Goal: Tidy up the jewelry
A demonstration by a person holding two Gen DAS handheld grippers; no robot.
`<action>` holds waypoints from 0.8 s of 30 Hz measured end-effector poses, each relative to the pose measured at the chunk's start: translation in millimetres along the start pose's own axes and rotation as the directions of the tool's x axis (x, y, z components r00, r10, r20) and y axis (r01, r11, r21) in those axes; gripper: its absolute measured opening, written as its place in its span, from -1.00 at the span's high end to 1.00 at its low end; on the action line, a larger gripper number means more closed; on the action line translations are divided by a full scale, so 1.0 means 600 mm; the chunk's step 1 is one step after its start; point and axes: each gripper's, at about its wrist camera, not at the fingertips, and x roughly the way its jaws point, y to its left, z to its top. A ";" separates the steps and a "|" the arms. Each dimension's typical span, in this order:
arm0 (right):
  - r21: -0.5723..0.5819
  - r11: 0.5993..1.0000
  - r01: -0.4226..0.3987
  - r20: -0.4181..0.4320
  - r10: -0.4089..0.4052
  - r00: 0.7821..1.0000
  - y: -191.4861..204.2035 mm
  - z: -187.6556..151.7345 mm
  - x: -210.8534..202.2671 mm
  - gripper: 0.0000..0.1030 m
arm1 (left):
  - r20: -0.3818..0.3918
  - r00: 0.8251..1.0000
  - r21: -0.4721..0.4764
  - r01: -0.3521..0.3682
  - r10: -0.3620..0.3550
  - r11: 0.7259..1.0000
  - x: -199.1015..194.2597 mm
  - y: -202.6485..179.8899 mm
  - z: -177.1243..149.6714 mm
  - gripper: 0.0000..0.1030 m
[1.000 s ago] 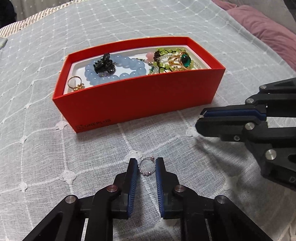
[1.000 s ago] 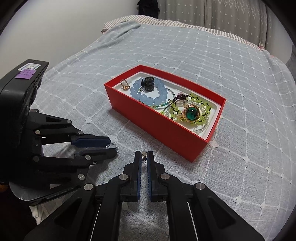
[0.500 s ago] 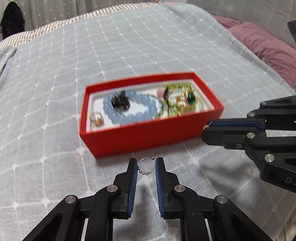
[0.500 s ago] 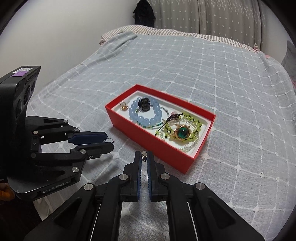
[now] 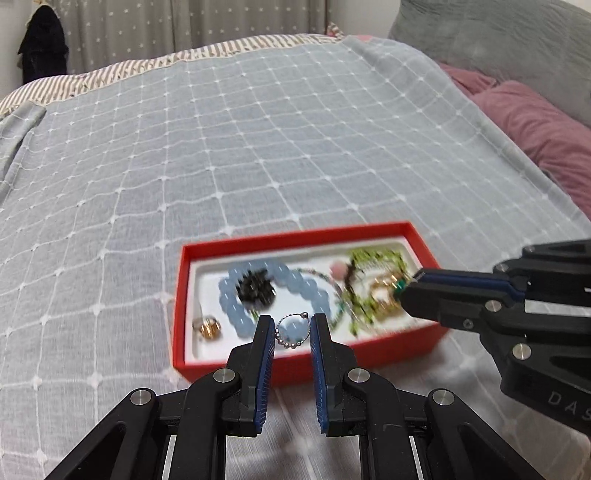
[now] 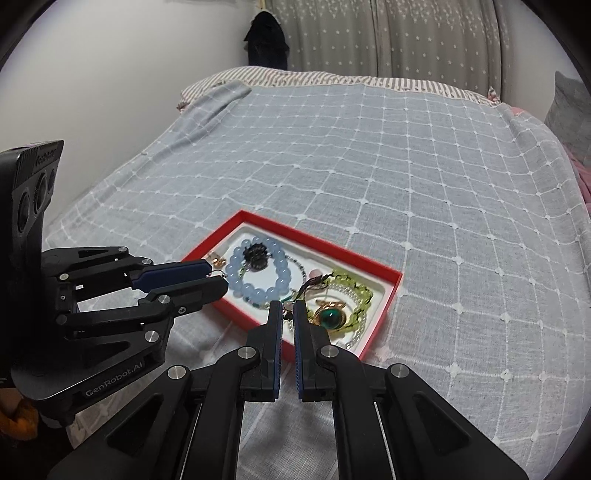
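Curtains (image 6: 388,33) with small white stars hang behind the bed (image 6: 369,166), and a dark garment (image 6: 266,44) hangs at about 11 o'clock in the right wrist view, next to a plain white wall (image 6: 110,74). A grey-blue bedspread with a white grid covers the bed; a striped sheet (image 5: 147,66) shows along its far edge, and pink bedding (image 5: 535,122) lies under a grey pillow (image 5: 498,37) at 2 o'clock in the left wrist view.

On the bedspread sits a red box (image 5: 295,363) with a white lining. Inside are a blue bead bracelet (image 6: 258,273) with a black clip (image 6: 255,254) on it, a gold ring (image 5: 207,326) at the 9 o'clock end, and green beads (image 6: 354,291) around a green-stone ring (image 6: 330,318) at the other end.

Left gripper (image 5: 293,326) has its fingers nearly closed on a small silver hoop (image 5: 291,332) strung with tiny beads, held clear of the bedspread in front of the box's near wall. Right gripper (image 6: 288,314) has its fingers closed almost together on a tiny piece (image 6: 286,314), too small to identify, over the near edge of the box. From the left wrist view it reaches in from 3 o'clock, its tips over the green-stone ring.
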 end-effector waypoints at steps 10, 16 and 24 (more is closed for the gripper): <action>0.009 0.998 0.057 -0.018 -0.057 0.998 -0.027 0.008 0.043 0.88 | -0.024 1.000 -0.042 -0.015 0.014 0.999 0.048 0.014 0.012 0.70; 0.027 0.999 0.024 -0.023 -0.023 0.999 -0.038 0.006 0.043 0.76 | -0.018 1.000 -0.045 -0.018 0.017 0.999 0.041 0.019 0.010 0.51; 0.051 0.998 0.030 -0.011 -0.029 1.000 -0.037 0.001 0.018 0.27 | -0.035 0.998 -0.047 -0.055 0.053 0.997 0.013 0.018 0.004 0.12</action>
